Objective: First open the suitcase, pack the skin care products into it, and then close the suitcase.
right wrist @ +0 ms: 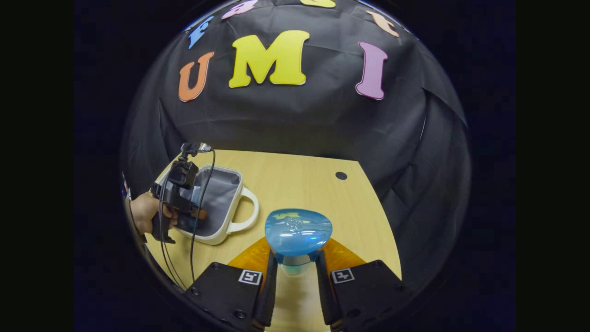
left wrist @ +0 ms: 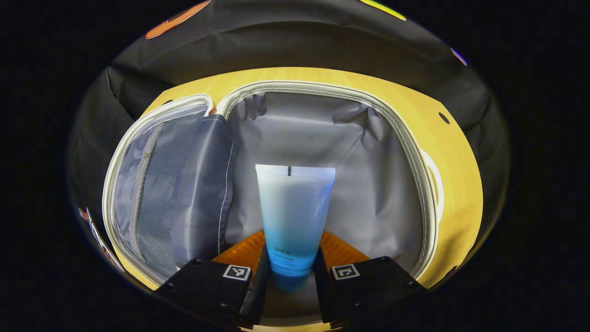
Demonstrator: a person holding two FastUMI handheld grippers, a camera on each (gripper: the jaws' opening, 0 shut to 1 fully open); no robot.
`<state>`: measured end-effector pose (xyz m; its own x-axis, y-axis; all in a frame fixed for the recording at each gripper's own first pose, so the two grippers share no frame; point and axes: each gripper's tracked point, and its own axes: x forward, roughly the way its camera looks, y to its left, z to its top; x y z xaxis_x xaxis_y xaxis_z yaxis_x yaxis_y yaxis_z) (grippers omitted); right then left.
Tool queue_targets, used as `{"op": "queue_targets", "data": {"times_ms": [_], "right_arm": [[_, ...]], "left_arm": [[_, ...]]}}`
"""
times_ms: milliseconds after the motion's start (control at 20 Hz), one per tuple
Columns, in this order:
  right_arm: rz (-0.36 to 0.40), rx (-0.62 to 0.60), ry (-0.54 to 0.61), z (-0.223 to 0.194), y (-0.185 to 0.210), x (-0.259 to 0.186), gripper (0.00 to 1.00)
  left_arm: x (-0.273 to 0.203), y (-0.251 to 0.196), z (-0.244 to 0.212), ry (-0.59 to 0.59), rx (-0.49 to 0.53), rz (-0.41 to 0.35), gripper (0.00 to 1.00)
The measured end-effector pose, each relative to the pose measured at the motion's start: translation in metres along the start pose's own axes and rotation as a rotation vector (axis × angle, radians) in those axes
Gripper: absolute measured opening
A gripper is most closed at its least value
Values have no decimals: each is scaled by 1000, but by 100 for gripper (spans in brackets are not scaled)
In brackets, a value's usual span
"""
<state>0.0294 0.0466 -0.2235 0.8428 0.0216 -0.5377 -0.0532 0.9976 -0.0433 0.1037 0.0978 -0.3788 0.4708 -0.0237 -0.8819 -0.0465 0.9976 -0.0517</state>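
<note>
In the left gripper view, the left gripper pinches the lower, blue end of a squeeze tube between its two fingers, so that the tube points straight ahead of them and out over the open suitcase; the grip near one end appears chosen so the rest of the tube can be lowered into the case without the fingers touching the lining. The tube is translucent, frosted white at its flat crimped far end and shading to clear blue toward the fingers, with small dark print that is too small to make out. Beyond it lies the grey lining of the main compartment, wrinkled and seemingly bare, ringed by a white zipped edge. To the left of the fingers the lid is folded open, showing a mesh pocket, which leaves the compartment free for packing. The case rests on a light wooden table. In the right gripper view, the right gripper likewise pinches a second product, a blue bottle with a glossy rounded top, held just above the table as though waiting its turn. Farther off, ahead and left of these fingers, a hand holds the other gripper over the suitcase, whose white handle faces the bottle.
</note>
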Motion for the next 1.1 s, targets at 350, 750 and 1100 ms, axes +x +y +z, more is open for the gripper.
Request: {"op": "queue_targets", "data": {"times_ms": [350, 750, 1100], "right_arm": [[52, -28, -26, 18, 24, 6, 38], [208, -83, -62, 56, 124, 23, 38], [272, -50, 72, 20, 228, 86, 38]], "left_arm": [[-12, -1, -1, -19, -38, 11, 75], [-173, 42, 58, -489, -3, 37, 89], [-300, 106, 79, -808, 6, 99, 97]]}}
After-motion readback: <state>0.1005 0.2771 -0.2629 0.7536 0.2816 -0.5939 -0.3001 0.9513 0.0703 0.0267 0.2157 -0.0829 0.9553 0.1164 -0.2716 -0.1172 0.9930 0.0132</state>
